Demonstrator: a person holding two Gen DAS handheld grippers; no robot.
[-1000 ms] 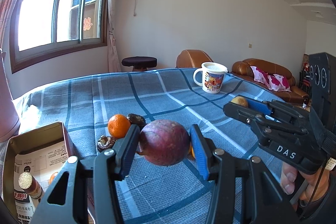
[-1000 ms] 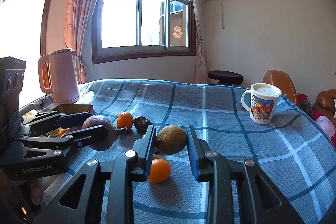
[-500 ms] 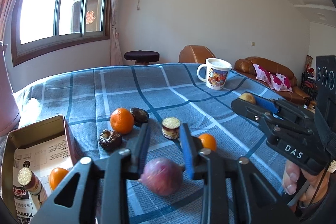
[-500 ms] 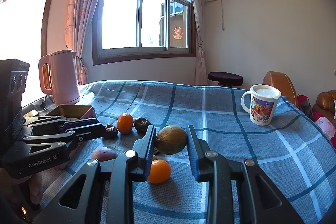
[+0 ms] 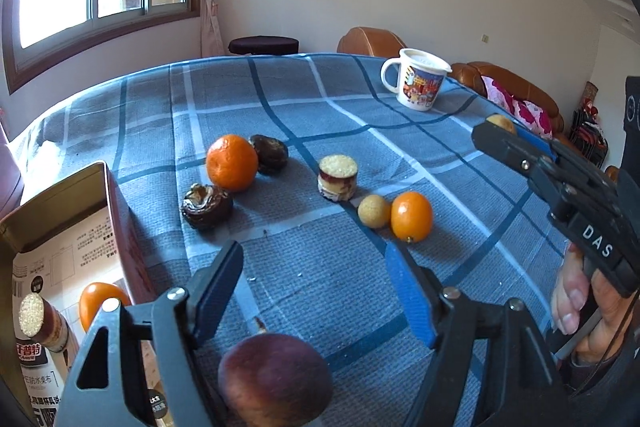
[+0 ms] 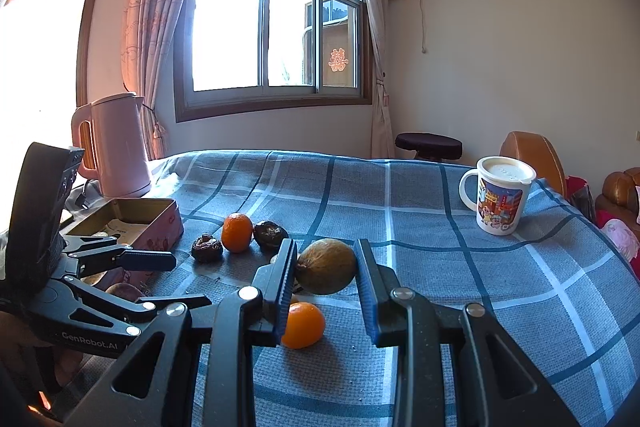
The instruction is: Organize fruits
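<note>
The big tin box sits left, but the opening left claw has let the round purple fruit loose on the cloth beside it, so it could roll off, and the right claw, pinching the brown fruit, might drop it.

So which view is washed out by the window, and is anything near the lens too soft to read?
Right wrist view: the window glares white and bleaches the left edge beside the kettle. Left wrist view: evenly lit, with soft shadows under the fruit; the purple fruit is slightly soft; both views bend at the edges.
</note>
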